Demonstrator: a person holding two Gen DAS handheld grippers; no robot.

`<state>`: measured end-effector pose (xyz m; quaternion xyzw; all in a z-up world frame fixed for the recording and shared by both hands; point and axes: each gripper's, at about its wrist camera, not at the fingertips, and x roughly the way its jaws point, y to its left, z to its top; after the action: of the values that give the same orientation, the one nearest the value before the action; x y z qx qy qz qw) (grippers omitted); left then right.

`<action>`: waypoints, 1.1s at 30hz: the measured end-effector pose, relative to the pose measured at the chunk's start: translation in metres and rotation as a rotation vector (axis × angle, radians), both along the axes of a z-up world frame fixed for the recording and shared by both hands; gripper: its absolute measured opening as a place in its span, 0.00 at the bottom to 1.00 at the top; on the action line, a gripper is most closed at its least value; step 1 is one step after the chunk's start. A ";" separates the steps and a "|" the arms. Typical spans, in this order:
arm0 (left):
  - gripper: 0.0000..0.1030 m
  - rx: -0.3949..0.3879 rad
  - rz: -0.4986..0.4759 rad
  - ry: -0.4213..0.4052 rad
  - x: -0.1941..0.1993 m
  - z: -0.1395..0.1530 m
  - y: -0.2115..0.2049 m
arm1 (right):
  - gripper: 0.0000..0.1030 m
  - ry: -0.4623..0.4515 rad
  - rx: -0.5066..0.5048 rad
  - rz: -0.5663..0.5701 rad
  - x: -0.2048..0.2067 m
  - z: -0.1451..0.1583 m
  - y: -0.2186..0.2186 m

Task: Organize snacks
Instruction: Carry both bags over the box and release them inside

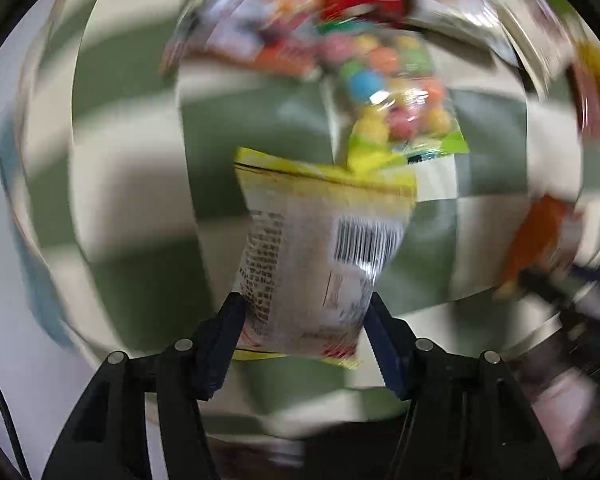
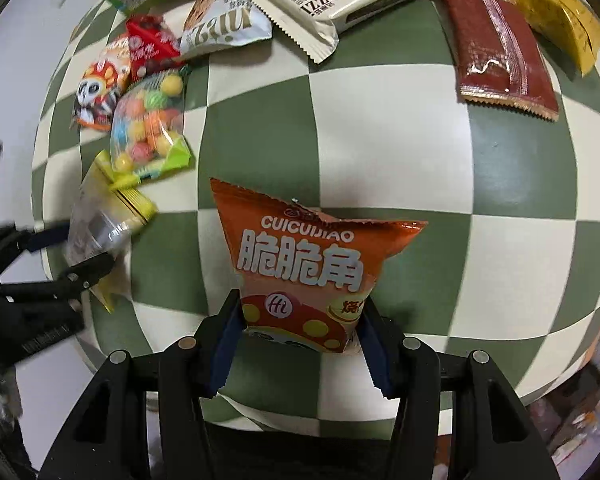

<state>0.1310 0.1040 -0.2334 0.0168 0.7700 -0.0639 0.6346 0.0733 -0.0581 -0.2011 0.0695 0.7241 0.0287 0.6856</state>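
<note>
Both grippers point down at the checked cloth [image 2: 380,128]. The right gripper [image 2: 302,320] clamps an orange bag [image 2: 300,264]; at nine o'clock, the left gripper [image 1: 304,312] pinches a yellow-edged packet [image 1: 316,248].

- Orange snack bag [image 2: 300,264], white lettering face up, lower end between the right gripper [image 2: 300,320] fingers, which press its sides.
- Yellow-edged clear packet [image 1: 320,252], barcode side up, lower end between the left gripper [image 1: 304,320] fingers.
- Bag of coloured candy balls [image 1: 392,96], just beyond that packet, overlapping its top edge.
</note>
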 end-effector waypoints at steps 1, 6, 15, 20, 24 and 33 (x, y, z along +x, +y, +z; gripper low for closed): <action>0.57 -0.037 0.077 0.018 -0.004 -0.004 0.007 | 0.56 0.006 -0.005 0.017 -0.001 0.001 0.000; 0.59 -0.070 0.225 0.039 -0.010 -0.023 0.015 | 0.56 0.043 -0.029 0.080 0.000 -0.009 0.001; 0.60 -0.064 0.227 -0.031 -0.024 -0.010 -0.001 | 0.68 0.051 0.036 -0.040 0.003 -0.017 -0.025; 0.60 -0.049 0.232 -0.024 -0.025 -0.023 -0.007 | 0.69 0.048 0.034 -0.069 -0.001 -0.019 -0.035; 0.60 -0.037 0.212 -0.057 -0.018 -0.028 -0.014 | 0.68 0.006 0.030 -0.089 -0.012 -0.023 -0.021; 0.45 -0.062 0.182 -0.143 -0.034 0.009 -0.023 | 0.50 -0.036 0.083 -0.108 -0.023 -0.013 -0.056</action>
<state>0.0967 0.0806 -0.2240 -0.0685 0.7188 -0.0284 0.6912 0.0499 -0.1138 -0.2139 0.1360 0.7052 0.0229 0.6954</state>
